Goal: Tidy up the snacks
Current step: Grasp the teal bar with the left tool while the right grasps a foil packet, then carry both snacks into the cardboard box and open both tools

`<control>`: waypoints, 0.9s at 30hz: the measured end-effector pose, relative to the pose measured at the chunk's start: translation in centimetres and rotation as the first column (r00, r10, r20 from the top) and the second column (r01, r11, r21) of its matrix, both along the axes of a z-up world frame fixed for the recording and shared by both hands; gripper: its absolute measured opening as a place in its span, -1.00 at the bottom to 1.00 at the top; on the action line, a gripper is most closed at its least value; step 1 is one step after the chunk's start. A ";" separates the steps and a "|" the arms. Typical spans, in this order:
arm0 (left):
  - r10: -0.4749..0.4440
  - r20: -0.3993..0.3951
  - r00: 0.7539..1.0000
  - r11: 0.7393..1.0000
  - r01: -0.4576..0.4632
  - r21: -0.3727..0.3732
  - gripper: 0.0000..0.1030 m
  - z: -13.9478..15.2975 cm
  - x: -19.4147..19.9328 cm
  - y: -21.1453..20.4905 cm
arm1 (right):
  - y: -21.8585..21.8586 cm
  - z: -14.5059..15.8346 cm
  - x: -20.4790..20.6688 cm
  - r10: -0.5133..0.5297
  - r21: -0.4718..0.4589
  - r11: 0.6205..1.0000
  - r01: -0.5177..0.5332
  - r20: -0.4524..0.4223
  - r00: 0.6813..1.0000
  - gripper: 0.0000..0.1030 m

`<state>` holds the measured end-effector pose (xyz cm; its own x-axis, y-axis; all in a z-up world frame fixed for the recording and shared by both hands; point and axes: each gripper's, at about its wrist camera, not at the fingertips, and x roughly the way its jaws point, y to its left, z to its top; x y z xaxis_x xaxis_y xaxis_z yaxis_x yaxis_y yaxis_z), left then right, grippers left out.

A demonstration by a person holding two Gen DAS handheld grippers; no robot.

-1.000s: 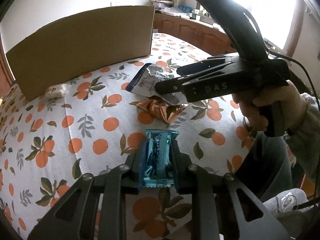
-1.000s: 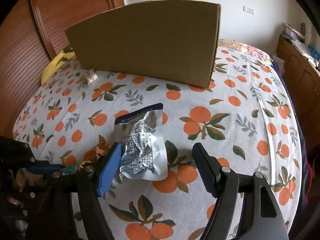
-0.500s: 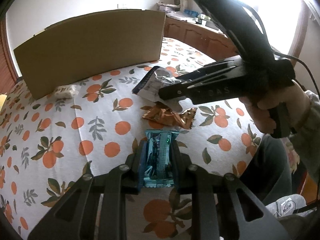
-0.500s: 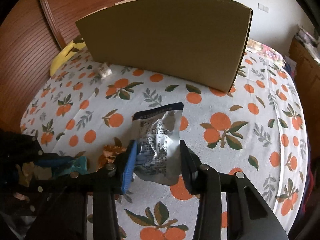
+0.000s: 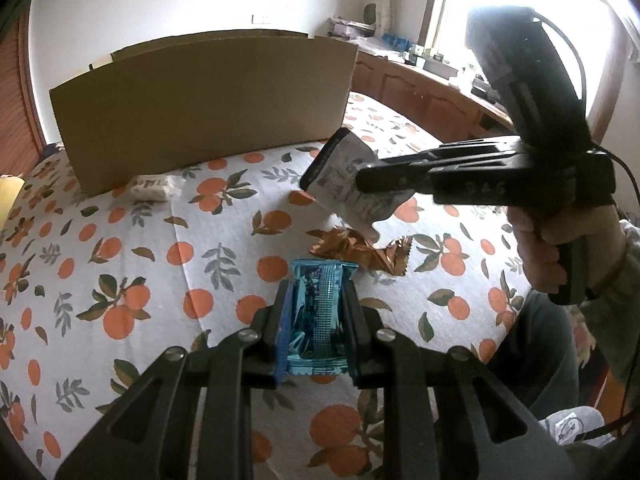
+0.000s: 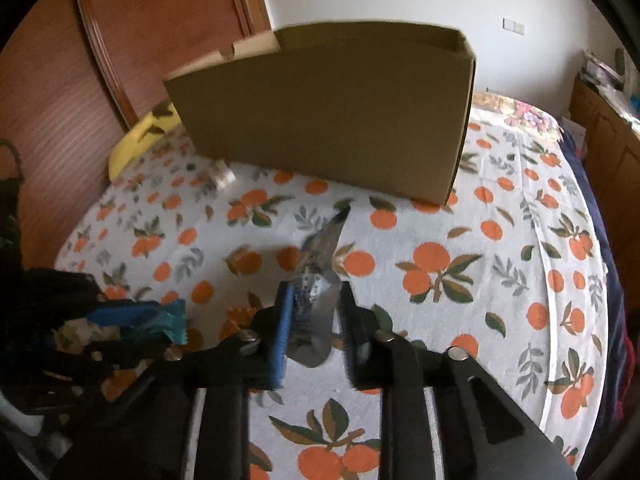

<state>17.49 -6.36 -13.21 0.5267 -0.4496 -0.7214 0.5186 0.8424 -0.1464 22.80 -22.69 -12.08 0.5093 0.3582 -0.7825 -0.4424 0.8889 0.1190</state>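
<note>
My left gripper [image 5: 316, 292] is shut on a blue snack packet [image 5: 318, 312] and holds it just above the orange-print bedsheet. My right gripper [image 6: 314, 292] is closing its jaws on a silver snack packet [image 6: 316, 276], squeezed edge-on between the pads. In the left wrist view that silver packet [image 5: 344, 176] hangs off the sheet. A crumpled copper wrapper [image 5: 352, 248] lies on the sheet between the two grippers. An open cardboard box [image 5: 200, 112] stands behind them, and a small white packet [image 5: 154, 187] lies at its foot.
The bedsheet [image 6: 460, 320] has bare room to the right of the grippers. A yellow cushion [image 6: 140, 140] and a wooden wardrobe [image 6: 120, 40] are at the far left. A wooden cabinet [image 5: 420, 88] runs under the window. A person's hand [image 5: 560, 248] grips the right tool.
The right gripper's jaws went from wide open around the silver packet to closed on it, and the packet rose off the sheet. The left gripper kept hold of the blue packet.
</note>
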 end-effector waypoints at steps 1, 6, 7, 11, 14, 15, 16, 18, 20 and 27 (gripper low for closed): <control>0.002 -0.001 1.000 1.000 -0.002 -0.001 -0.59 0.0 0.1 0.0 | 0.1 0.2 0.0 0.002 -0.009 1.000 -0.002 0.002 1.000 -0.69; 0.007 0.002 1.000 1.000 -0.007 -0.006 -0.59 0.0 0.3 0.0 | 0.6 0.7 -0.2 0.010 -0.016 1.000 -0.010 0.022 1.000 -0.77; 0.008 0.002 1.000 1.000 -0.008 -0.008 -0.59 0.0 0.3 0.0 | 0.7 0.9 -0.3 0.010 -0.018 1.000 -0.009 0.027 1.000 -0.77; 0.013 0.004 1.000 1.000 -0.013 -0.013 -0.59 0.2 0.4 0.3 | 0.9 1.1 -0.6 0.014 -0.036 0.999 -0.012 0.044 0.999 -0.77; 0.019 0.009 1.000 1.000 -0.019 -0.020 -0.59 0.4 0.5 0.5 | 1.0 1.7 -0.8 0.016 -0.032 0.999 -0.014 0.060 0.998 -0.77; 0.022 0.011 1.000 0.999 -0.022 -0.023 -0.59 0.6 0.5 0.6 | 1.0 2.1 -0.9 0.019 -0.025 1.000 -0.018 0.063 0.998 -0.77; 0.025 0.015 1.000 0.999 -0.025 -0.027 -0.59 0.8 0.6 0.7 | 1.0 2.3 -1.0 0.019 -0.021 1.000 -0.018 0.068 0.998 -0.77; 0.030 0.028 0.999 0.999 -0.029 -0.028 -0.59 1.3 0.7 0.8 | 0.9 3.2 -1.1 0.021 -0.019 1.000 -0.019 0.084 0.996 -0.77; 0.037 0.047 0.998 0.999 -0.036 -0.031 -0.59 2.2 0.8 1.1 | 0.9 4.0 -1.2 0.020 -0.019 1.000 -0.018 0.099 0.995 -0.77; 0.063 0.127 0.990 0.998 -0.059 -0.033 -0.59 5.9 2.5 1.9 | 0.5 7.0 -1.0 0.022 -0.020 1.000 -0.019 0.150 0.989 -0.77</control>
